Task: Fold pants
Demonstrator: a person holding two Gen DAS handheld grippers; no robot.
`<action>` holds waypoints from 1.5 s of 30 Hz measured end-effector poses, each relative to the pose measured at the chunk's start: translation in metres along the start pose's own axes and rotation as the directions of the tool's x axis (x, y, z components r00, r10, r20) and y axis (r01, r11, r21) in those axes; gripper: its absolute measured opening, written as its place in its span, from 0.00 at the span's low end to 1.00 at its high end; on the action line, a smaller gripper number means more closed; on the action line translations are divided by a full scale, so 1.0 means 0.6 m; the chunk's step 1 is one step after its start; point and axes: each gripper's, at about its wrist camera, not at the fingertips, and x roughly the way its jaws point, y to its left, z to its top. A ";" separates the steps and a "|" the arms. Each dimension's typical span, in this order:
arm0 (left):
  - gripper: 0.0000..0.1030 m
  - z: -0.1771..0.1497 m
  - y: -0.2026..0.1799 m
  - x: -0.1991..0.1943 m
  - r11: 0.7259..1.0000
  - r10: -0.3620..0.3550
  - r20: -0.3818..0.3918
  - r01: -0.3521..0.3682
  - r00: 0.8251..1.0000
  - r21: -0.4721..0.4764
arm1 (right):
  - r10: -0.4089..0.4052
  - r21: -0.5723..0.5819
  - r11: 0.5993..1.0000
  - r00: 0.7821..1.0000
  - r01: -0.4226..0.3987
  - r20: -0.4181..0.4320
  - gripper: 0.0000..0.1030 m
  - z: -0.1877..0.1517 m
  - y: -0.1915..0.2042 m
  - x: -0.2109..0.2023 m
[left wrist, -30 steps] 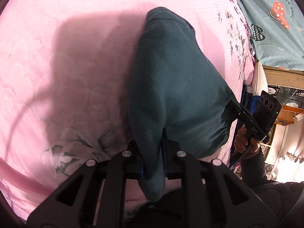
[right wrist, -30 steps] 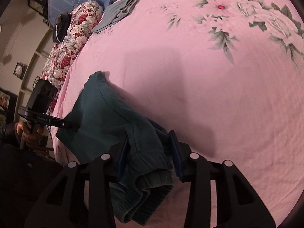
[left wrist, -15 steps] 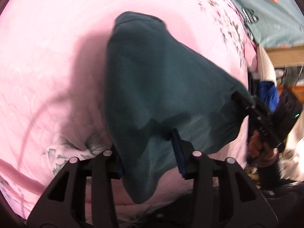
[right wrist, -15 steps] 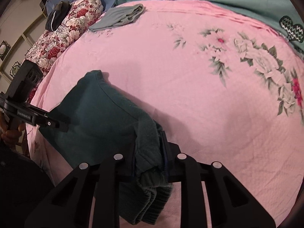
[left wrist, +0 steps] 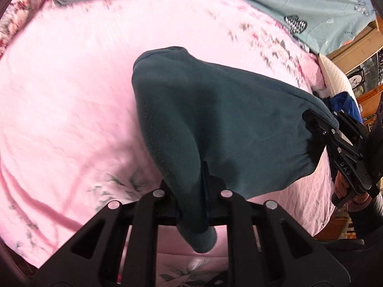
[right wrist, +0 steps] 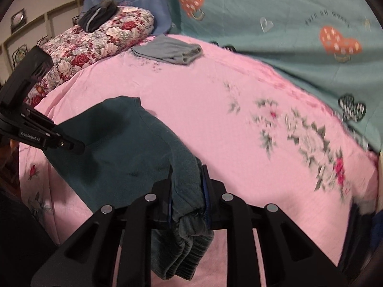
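Over a pink floral bedspread the dark teal pants hang stretched between the two grippers, lifted clear along their near edge while the far end rests on the bed. In the left wrist view the left gripper has its jaws drawn tight together on one corner of the fabric, a tail of cloth drooping below the fingers toward the camera; the right gripper shows at the right edge, biting the other corner where the fabric bunches, with the person's hand wrapped around its handle. In the right wrist view the right gripper is clamped on a thick bundle — the ribbed cuffs or waistband, I cannot tell which — which spills down between its fingers; its blue pads press the cloth from both sides. The left gripper reaches in from the left of that view, pinching the pants at their opposite corner, so the cloth sags in a broad sheet between the two. Farther up the bed a folded grey garment lies flat on the pink bedspread, well apart from the pants, beside a red-and-white floral quilt with a dark bundle on top — a teal sheet with heart prints covers the far right side
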 end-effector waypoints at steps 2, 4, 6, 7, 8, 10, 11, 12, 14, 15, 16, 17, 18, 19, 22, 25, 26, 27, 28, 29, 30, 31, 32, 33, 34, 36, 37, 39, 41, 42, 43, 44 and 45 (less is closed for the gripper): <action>0.13 0.004 0.015 -0.025 1.000 -0.006 0.029 0.006 1.000 0.000 | -0.015 -0.032 0.999 1.000 0.015 0.020 0.19 0.019 0.013 -0.003; 0.13 0.014 0.037 -0.050 1.000 -0.008 0.057 0.007 0.998 0.015 | -0.034 -0.045 0.998 0.999 0.035 0.042 0.19 0.044 0.025 -0.003; 0.13 0.034 0.062 -0.076 0.999 -0.014 0.092 0.011 0.996 0.035 | -0.066 -0.057 0.996 0.996 0.070 0.067 0.19 0.076 0.044 0.001; 0.13 0.046 0.077 -0.089 0.999 -0.019 0.112 0.014 0.994 0.046 | -0.082 -0.068 0.994 0.993 0.087 0.082 0.19 0.093 0.054 0.004; 0.13 0.056 0.088 -0.099 0.998 -0.021 0.129 0.015 0.991 0.054 | -0.097 -0.076 0.992 0.991 0.104 0.093 0.19 0.111 0.064 0.009; 0.13 0.088 0.127 -0.130 0.996 -0.034 0.172 0.020 0.985 0.085 | -0.137 -0.090 0.985 0.983 0.148 0.118 0.19 0.158 0.089 0.025; 0.13 0.105 0.144 -0.142 0.995 -0.042 0.189 0.023 0.981 0.102 | -0.157 -0.096 0.981 0.979 0.170 0.130 0.19 0.181 0.099 0.033; 0.13 0.129 0.162 -0.155 0.992 -0.048 0.210 0.023 0.976 0.122 | -0.180 -0.103 0.975 0.973 0.195 0.144 0.19 0.215 0.113 0.044; 0.13 0.180 0.212 -0.180 0.988 -0.055 0.242 0.018 0.969 0.153 | -0.217 -0.105 0.966 0.964 0.235 0.155 0.19 0.280 0.128 0.072; 0.13 0.200 0.229 -0.188 0.987 -0.059 0.255 0.018 0.965 0.162 | -0.231 -0.106 0.963 0.960 0.249 0.158 0.19 0.307 0.135 0.084; 0.13 0.224 0.244 -0.195 0.985 -0.064 0.269 0.018 0.961 0.170 | -0.251 -0.116 0.955 0.954 0.272 0.164 0.19 0.341 0.142 0.100; 0.13 0.250 0.257 -0.201 0.983 -0.063 0.283 0.011 0.957 0.181 | -0.268 -0.127 0.948 0.949 0.290 0.169 0.19 0.367 0.147 0.114; 0.13 0.278 0.275 -0.207 0.981 -0.052 0.299 -0.007 0.953 0.192 | -0.286 -0.137 0.941 0.943 0.311 0.173 0.19 0.404 0.153 0.136; 0.13 0.304 0.287 -0.207 0.980 -0.041 0.310 -0.022 0.950 0.197 | -0.293 -0.135 0.939 0.941 0.317 0.169 0.19 0.437 0.154 0.155; 0.13 0.378 0.329 -0.212 0.979 -0.023 0.329 -0.045 0.944 0.197 | -0.286 -0.084 0.950 0.948 0.299 0.142 0.19 0.522 0.145 0.209; 0.13 0.444 0.374 -0.202 0.984 -0.015 0.338 -0.046 0.941 0.172 | -0.300 -0.076 0.948 0.947 0.310 0.117 0.19 0.584 0.137 0.266; 0.13 0.467 0.388 -0.194 0.986 -0.012 0.337 -0.045 0.941 0.160 | -0.307 -0.082 0.945 0.946 0.316 0.108 0.19 0.600 0.134 0.284; 0.13 0.482 0.399 -0.186 0.988 -0.009 0.334 -0.044 0.943 0.151 | -0.309 -0.084 0.945 0.947 0.316 0.092 0.19 0.618 0.129 0.308; 0.13 0.495 0.407 -0.178 0.989 -0.005 0.331 -0.045 0.944 0.144 | -0.309 -0.084 0.945 0.948 0.315 0.078 0.19 0.632 0.125 0.328; 0.13 0.509 0.414 -0.169 0.989 -0.002 0.328 -0.047 0.945 0.140 | -0.311 -0.086 0.945 0.948 0.316 0.064 0.19 0.645 0.119 0.350; 0.13 0.523 0.422 -0.157 0.990 0.000 0.323 -0.047 0.947 0.136 | -0.315 -0.092 0.943 0.947 0.319 0.056 0.19 0.652 0.115 0.366; 0.13 0.536 0.430 -0.144 0.990 0.000 0.315 -0.043 0.949 0.131 | -0.316 -0.097 0.943 0.948 0.319 0.044 0.19 0.658 0.109 0.386; 0.13 0.548 0.437 -0.131 0.991 -0.001 0.308 -0.040 0.951 0.127 | -0.315 -0.098 0.943 0.948 0.317 0.034 0.19 0.660 0.102 0.399; 0.13 0.558 0.443 -0.114 0.991 -0.001 0.299 -0.038 0.954 0.125 | -0.312 -0.096 0.945 0.950 0.312 0.019 0.19 0.664 0.093 0.420; 0.13 0.567 0.449 -0.099 0.991 0.001 0.292 -0.039 0.956 0.126 | -0.308 -0.094 0.947 0.951 0.307 0.008 0.19 0.666 0.087 0.435; 0.13 0.579 0.461 -0.070 0.992 0.004 0.277 -0.040 0.961 0.124 | -0.288 -0.076 0.955 0.957 0.285 -0.024 0.19 0.666 0.069 0.471; 0.13 0.583 0.467 -0.057 0.992 0.004 0.264 -0.037 0.965 0.118 | -0.274 -0.067 0.960 0.961 0.271 -0.042 0.19 0.665 0.061 0.488; 0.13 0.587 0.482 -0.023 0.995 0.004 0.228 -0.027 0.974 0.100 | -0.238 -0.037 0.971 0.967 0.236 -0.094 0.19 0.656 0.041 0.526; 0.14 0.590 0.496 0.007 0.996 0.018 0.205 -0.036 0.979 0.087 | -0.230 -0.017 0.973 0.965 0.230 -0.126 0.20 0.643 0.026 0.554; 0.17 0.592 0.502 0.023 0.996 0.020 0.191 -0.036 0.981 0.081 | -0.218 -0.003 0.975 0.965 0.220 -0.148 0.21 0.634 0.016 0.570; 0.24 0.593 0.507 0.031 0.997 0.021 0.188 -0.035 0.982 0.074 | -0.202 0.018 0.978 0.965 0.208 -0.169 0.24 0.627 0.007 0.584; 0.27 0.592 0.510 0.036 0.997 0.022 0.193 -0.036 0.981 0.067 | -0.185 0.043 0.980 0.965 0.196 -0.186 0.28 0.622 -0.001 0.597; 0.29 0.592 0.514 0.037 0.998 0.020 0.198 -0.032 0.980 0.060 | -0.171 0.062 0.981 0.967 0.185 -0.186 0.33 0.617 -0.010 0.602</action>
